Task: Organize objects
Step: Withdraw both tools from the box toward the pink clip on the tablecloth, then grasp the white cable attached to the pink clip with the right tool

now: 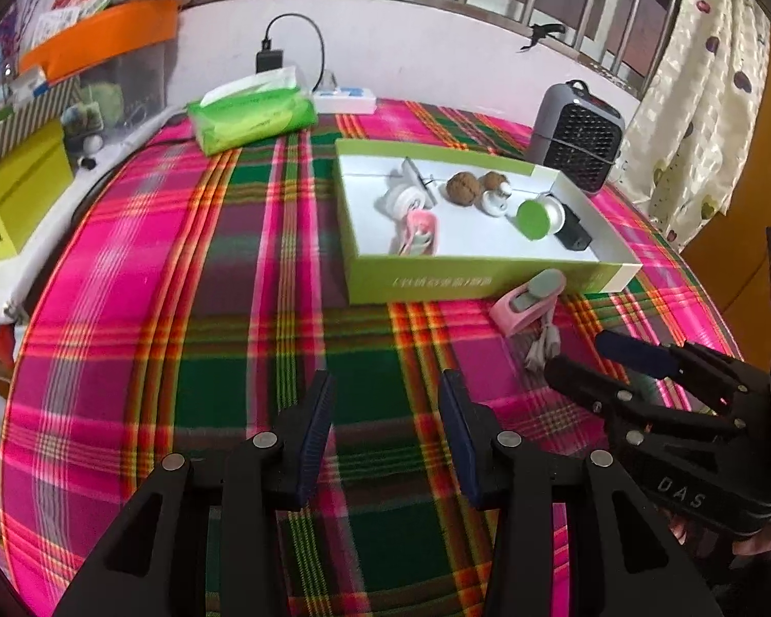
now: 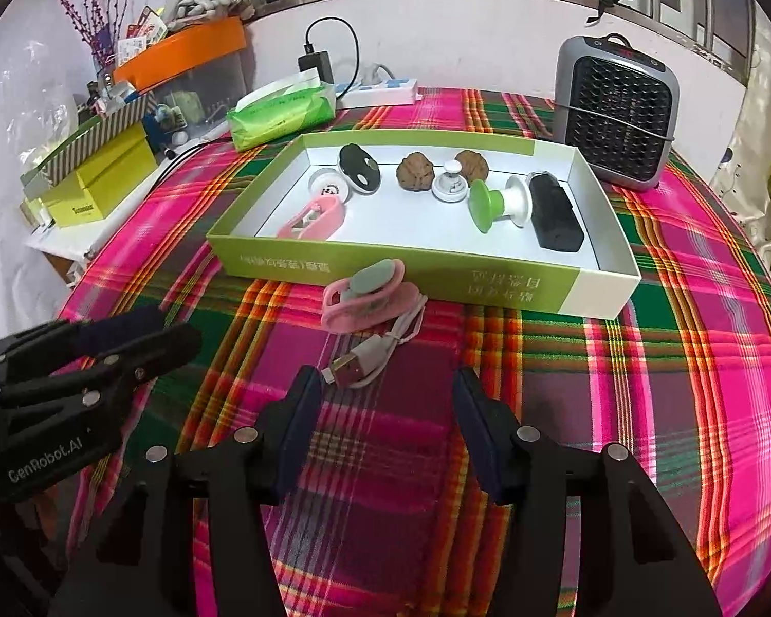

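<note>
Nearly done: box at frame centre already filled with small items, only pink clip with cable outside below its front wall, hence right gripper spread empty, aimed there; left gripper likewise spread, empty.

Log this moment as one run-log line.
left gripper: open, empty | right gripper: jaws open, empty | pink cable winder: on cloth outside green box | USB plug: just ahead of right gripper
</note>
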Motion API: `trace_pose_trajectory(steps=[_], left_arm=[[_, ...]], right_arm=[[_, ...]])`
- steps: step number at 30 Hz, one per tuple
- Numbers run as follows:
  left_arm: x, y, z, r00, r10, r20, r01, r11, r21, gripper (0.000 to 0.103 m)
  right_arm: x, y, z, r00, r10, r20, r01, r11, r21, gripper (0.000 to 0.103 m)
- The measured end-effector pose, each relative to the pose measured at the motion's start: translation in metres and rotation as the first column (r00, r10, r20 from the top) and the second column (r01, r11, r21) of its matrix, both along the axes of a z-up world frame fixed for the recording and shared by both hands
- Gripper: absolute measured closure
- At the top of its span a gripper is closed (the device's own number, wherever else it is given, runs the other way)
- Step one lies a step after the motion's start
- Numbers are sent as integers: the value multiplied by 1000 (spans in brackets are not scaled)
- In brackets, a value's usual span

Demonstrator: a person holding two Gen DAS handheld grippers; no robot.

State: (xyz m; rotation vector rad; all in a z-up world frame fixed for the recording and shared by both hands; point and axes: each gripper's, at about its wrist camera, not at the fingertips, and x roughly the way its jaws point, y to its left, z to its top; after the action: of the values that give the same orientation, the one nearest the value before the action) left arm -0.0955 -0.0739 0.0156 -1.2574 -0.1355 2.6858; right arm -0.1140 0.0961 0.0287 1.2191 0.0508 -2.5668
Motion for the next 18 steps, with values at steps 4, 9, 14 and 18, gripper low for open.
trace_pose_trajectory(steps=[4,9,14,18], left_arm=[[1,-4,-6,1000,4,10,-4,1000,8,63],[1,-6,-10,1000,0,22,0,1000,20,63],[1,-9,-11,1000,-12,17,11,999,34,63],[2,-10,-12,1000,-18,14,18,999,40,63]], right_arm=[[-5,-6,-4,1000,0,15,0,1000,-9,49],[-13,-14,-6,999,-38,5,38,999,21,49],[-17,-16,-9,998,-60,9,59,997,49,49],[-16,-14,-9,999,-49,12,49,998,46,49]])
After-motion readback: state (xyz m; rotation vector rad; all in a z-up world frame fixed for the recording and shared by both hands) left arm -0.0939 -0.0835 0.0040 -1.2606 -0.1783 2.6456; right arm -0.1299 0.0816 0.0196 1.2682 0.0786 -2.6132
